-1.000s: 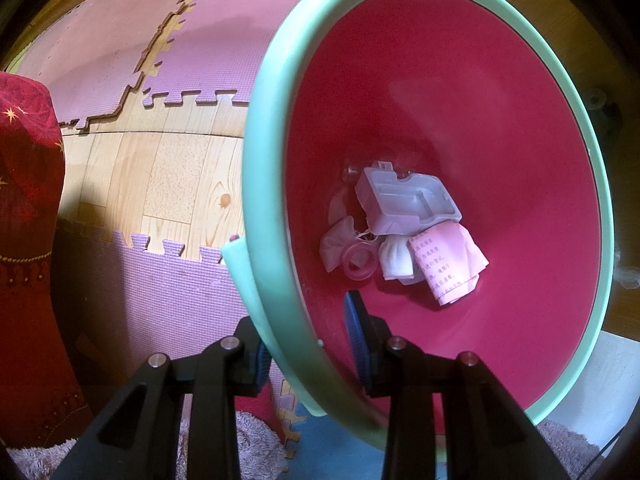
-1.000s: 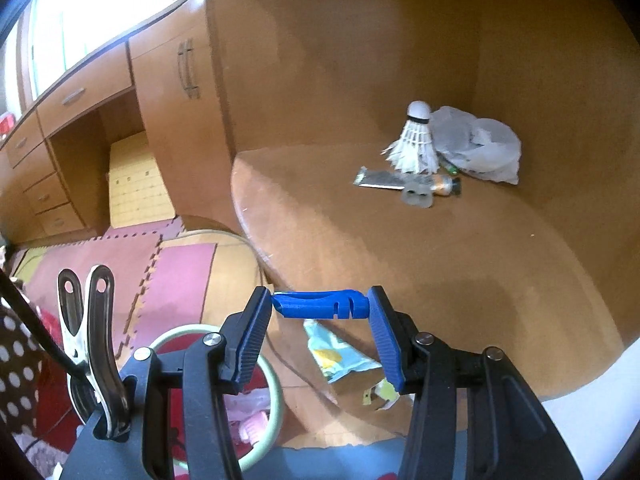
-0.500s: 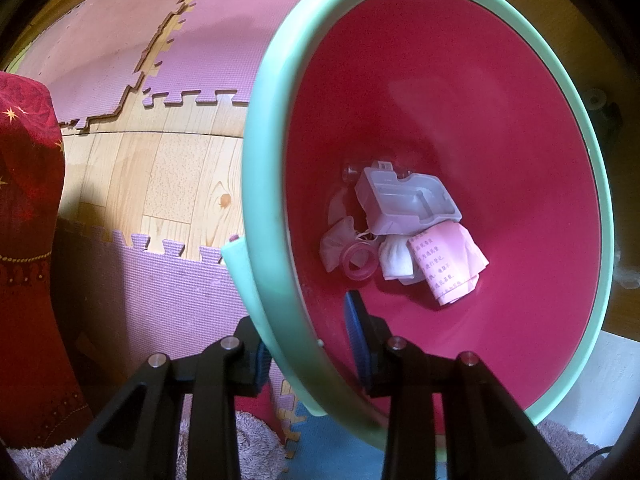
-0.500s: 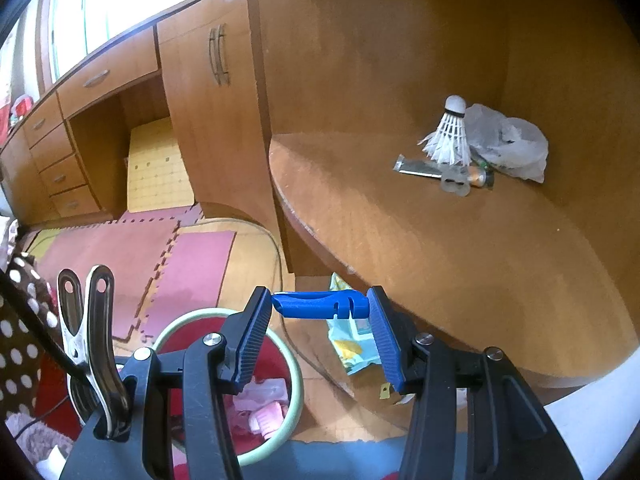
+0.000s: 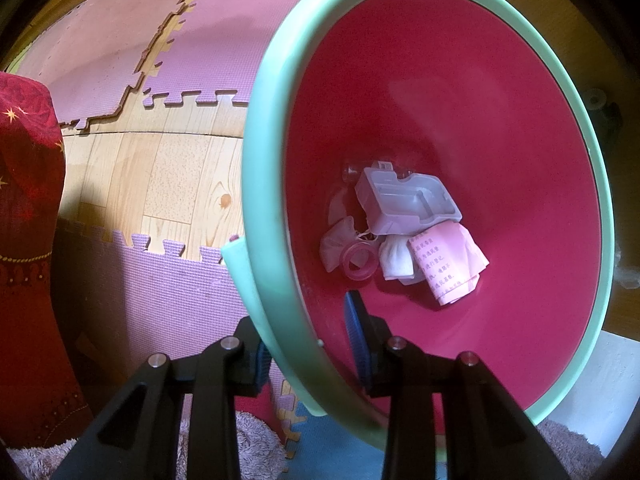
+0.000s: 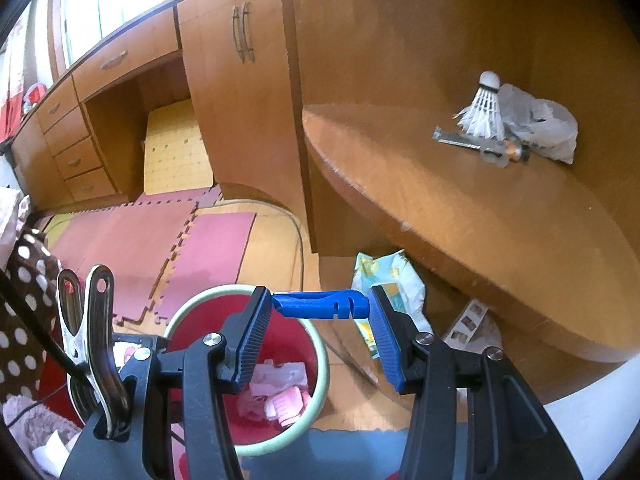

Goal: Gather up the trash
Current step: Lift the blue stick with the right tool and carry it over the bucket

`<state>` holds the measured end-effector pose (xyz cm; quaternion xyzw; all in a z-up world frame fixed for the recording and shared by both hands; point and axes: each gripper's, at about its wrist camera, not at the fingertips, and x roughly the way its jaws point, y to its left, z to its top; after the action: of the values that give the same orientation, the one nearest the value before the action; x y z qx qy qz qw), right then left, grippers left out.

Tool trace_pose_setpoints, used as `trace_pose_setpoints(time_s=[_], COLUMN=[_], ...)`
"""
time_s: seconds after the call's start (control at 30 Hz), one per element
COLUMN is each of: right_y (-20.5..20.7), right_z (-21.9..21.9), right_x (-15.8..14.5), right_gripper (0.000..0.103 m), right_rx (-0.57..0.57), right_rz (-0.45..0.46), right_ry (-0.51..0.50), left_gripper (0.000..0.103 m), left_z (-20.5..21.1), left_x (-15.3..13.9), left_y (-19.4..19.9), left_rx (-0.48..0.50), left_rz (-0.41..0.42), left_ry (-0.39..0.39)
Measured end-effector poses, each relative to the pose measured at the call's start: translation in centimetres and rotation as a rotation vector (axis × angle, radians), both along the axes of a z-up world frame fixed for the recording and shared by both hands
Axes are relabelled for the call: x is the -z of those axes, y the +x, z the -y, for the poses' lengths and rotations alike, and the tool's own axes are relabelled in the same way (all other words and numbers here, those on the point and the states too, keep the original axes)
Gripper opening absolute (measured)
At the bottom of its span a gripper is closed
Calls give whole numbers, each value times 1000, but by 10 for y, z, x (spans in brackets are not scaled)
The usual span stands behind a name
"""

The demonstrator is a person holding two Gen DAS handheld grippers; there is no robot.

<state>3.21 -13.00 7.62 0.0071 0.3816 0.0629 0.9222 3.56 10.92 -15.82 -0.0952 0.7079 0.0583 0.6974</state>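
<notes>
Meanwhile the right gripper point(image 6: 320, 322), clamped on a blue plastic clip point(image 6: 320, 305), had swung toward the green-rimmed red bin point(image 6: 316, 340) at lower centre; the left gripper point(image 5: 308, 346) pinched its rim point(image 5: 260, 216), so a drop looked near.

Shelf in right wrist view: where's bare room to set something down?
Shelf is bare along its front edge and left end. Crowded only at the back right: shuttlecock, tube, plastic bag.

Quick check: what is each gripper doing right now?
Left gripper: shut on the bin's green rim.
Right gripper: shut on a blue plastic piece.
</notes>
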Motion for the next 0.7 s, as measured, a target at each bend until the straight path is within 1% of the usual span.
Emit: trace_pose_setpoints(time_s=[0.7], right_y=[-4], right_z=[-42], right_x=[40], right_gripper=[50], right_rx=[-132], right_rz=[-76], right_ry=[-33], left_gripper=[35], left_z=[0], left_x=[0], left_y=[0], left_rx=[0], left_rz=[0], left_ry=[0])
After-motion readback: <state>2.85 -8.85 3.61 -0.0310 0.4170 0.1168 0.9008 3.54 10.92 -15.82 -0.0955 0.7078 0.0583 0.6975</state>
